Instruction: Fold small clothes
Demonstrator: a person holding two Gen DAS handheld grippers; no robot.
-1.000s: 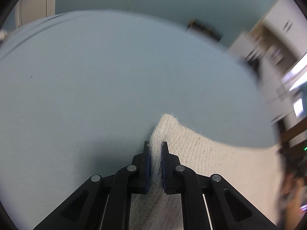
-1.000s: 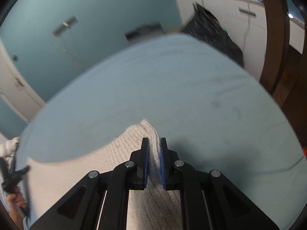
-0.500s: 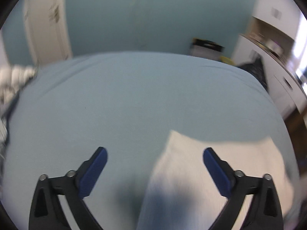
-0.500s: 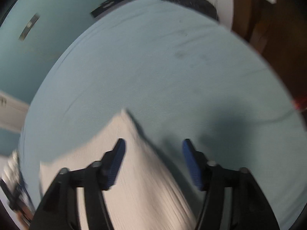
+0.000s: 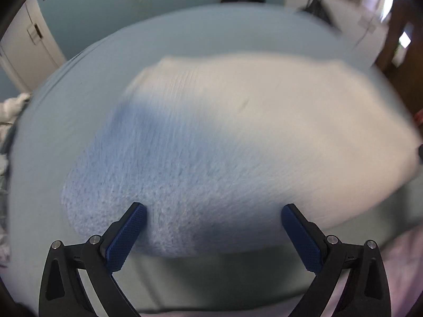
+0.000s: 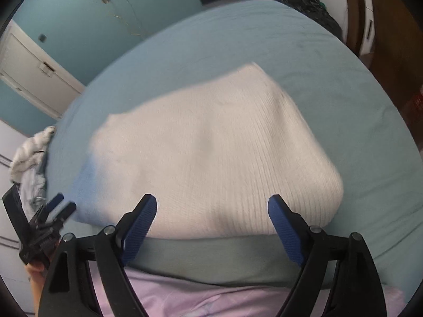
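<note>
Two spread hand-held grippers, left hand-held gripper [image 5: 212, 218] and right hand-held gripper [image 6: 211, 210], face one white knit [image 6: 208, 153].

1 s ago a corner of the white knit [image 5: 238, 137] was pinched in each gripper. Both corners have since been let go: left gripper [image 5: 211, 227] and right gripper [image 6: 211, 219] are now spread wide, nothing between the pads. Both have been drawn back; the knit is now seen lying flat on the bed sheet [image 6: 330, 60], approx. whole.

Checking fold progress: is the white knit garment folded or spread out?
Folded: the white knit garment lies as a thick pad with a rounded doubled near edge on the bed.
</note>
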